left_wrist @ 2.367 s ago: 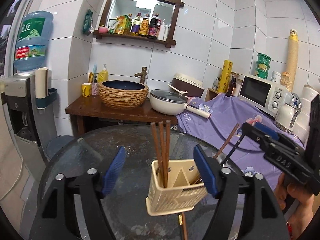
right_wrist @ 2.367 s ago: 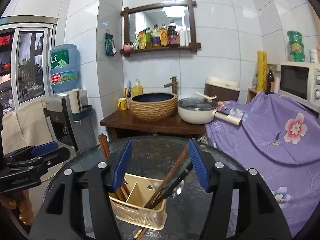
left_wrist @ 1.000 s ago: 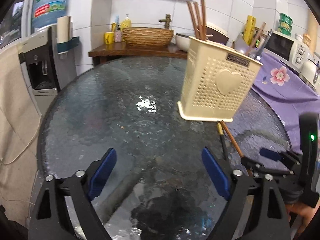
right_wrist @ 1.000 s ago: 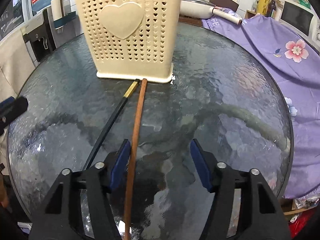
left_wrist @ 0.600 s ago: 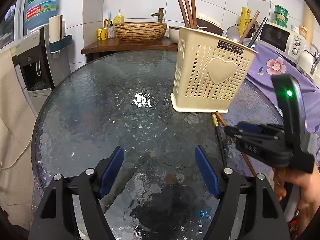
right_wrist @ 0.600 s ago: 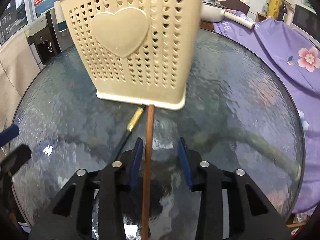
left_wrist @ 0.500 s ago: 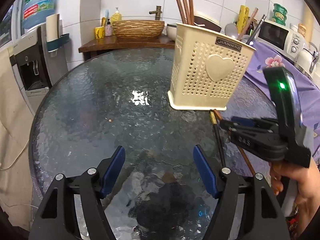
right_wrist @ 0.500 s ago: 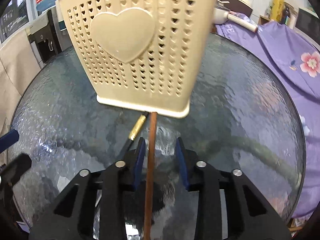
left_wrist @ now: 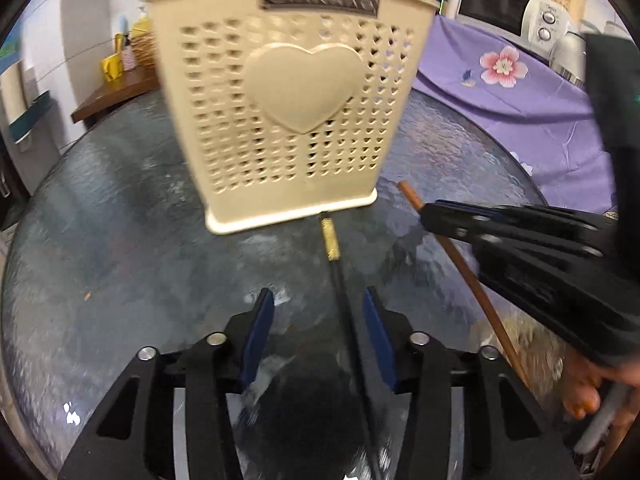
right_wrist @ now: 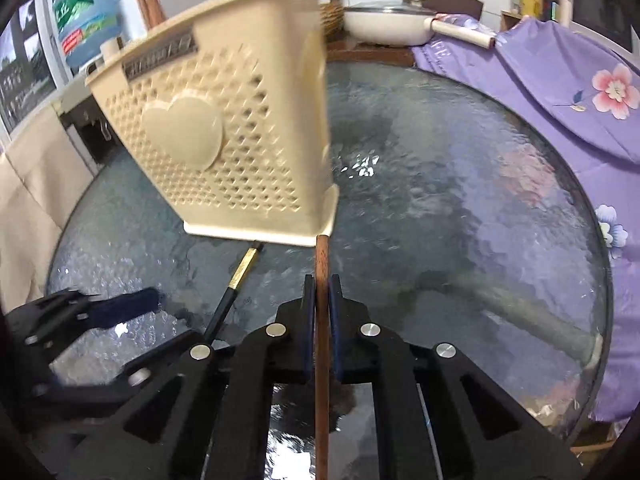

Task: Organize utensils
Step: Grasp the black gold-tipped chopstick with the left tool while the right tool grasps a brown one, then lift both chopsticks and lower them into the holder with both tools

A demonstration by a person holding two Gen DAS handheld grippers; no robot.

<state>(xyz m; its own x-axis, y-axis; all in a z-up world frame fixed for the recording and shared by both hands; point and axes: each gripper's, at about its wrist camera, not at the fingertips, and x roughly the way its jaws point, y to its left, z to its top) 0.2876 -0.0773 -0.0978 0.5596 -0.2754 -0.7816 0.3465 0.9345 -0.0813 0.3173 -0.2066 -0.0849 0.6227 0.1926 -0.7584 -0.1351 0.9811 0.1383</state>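
Our right gripper (right_wrist: pixel 319 280) was clenched on the brown wooden chopstick (right_wrist: pixel 321 360), its blue pads (right_wrist: pixel 307 320) pressed against the shaft on either side. The chopstick ran straight forward between them, and its far tip reached the base corner of the cream utensil holder (right_wrist: pixel 224 140). Our left gripper (left_wrist: pixel 318 300) stood released, its blue pads (left_wrist: pixel 256 332) spread apart over the black chopstick (left_wrist: pixel 348 320), which passed between them nearer the right-hand pad without clearly touching either. That chopstick's gold-banded end (left_wrist: pixel 330 239) lay just before the holder's base. From the left wrist view, the utensil holder (left_wrist: pixel 288 112), pierced with small hearts and bearing one large raised heart on its face, stood upright on the round glass table (left_wrist: pixel 100 240), with several utensil handles rising blurred from its top. In the same view the right gripper (left_wrist: pixel 430 216) came in from the right side, holding the brown chopstick (left_wrist: pixel 464 272) at a slant. Beyond the table lay a purple flowered cloth (right_wrist: pixel 560 72) and a white pan (right_wrist: pixel 384 20).
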